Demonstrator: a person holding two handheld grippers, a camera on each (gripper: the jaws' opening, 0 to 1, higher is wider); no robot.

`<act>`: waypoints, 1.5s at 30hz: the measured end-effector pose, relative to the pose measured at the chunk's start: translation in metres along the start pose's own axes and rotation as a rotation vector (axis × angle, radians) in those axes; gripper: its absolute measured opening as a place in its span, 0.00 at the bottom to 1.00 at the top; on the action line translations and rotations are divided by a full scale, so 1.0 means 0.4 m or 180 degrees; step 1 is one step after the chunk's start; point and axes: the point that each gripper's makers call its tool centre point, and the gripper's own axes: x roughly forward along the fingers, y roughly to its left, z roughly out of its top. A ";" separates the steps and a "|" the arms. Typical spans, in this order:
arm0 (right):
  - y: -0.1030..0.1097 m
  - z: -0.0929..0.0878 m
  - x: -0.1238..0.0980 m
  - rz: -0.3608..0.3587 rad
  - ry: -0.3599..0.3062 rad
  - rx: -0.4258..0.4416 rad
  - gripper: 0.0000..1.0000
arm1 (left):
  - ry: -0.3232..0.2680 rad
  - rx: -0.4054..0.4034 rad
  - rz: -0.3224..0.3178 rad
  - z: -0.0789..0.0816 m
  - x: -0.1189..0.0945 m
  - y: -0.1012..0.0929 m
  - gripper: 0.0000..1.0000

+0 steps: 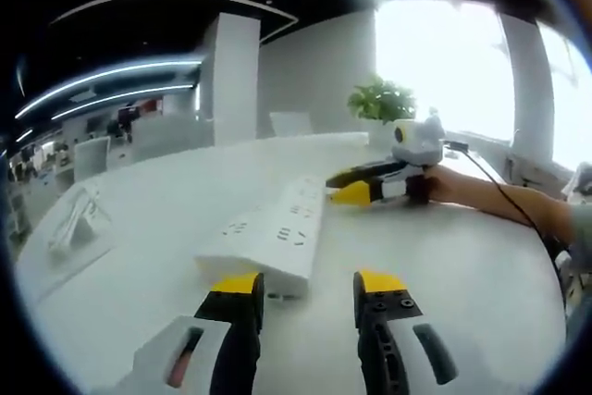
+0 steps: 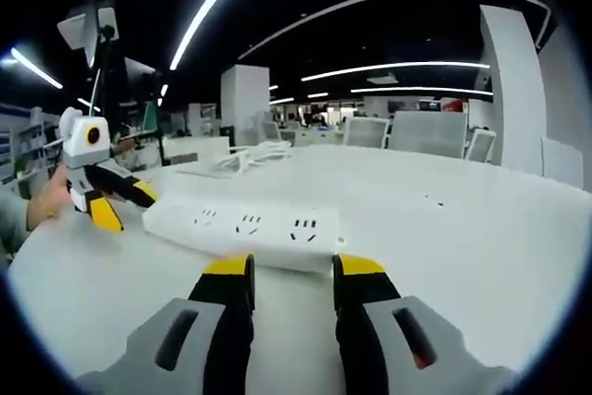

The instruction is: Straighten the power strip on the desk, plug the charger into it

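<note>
A white power strip (image 1: 273, 233) lies at an angle on the white desk (image 1: 462, 265), its near end just beyond my left gripper (image 1: 308, 284), which is open with nothing between its jaws. My right gripper (image 1: 340, 186), held by a hand (image 1: 444, 182), reaches in from the right beside the strip's far end. In the right gripper view the strip (image 2: 245, 224) lies crosswise just ahead of my open right gripper (image 2: 294, 267). The left gripper (image 2: 125, 205) sits at the strip's left end. A white coiled cable (image 2: 250, 156) rests further back on the desk.
A potted plant (image 1: 381, 99) stands at the desk's far edge by bright windows. A white cable bundle (image 1: 74, 219) lies at the desk's left side. Office chairs (image 2: 425, 131) line the far side. A black cord (image 1: 499, 187) trails along the person's arm.
</note>
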 end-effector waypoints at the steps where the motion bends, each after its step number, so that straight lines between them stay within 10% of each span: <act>1: 0.001 0.000 -0.001 0.0002 -0.0004 0.0010 0.33 | 0.0007 0.0003 -0.0004 -0.001 -0.001 0.000 0.40; 45: 0.078 -0.013 -0.077 0.0236 -0.0032 0.0221 0.23 | 0.0010 0.0206 -0.0086 -0.028 -0.043 0.023 0.38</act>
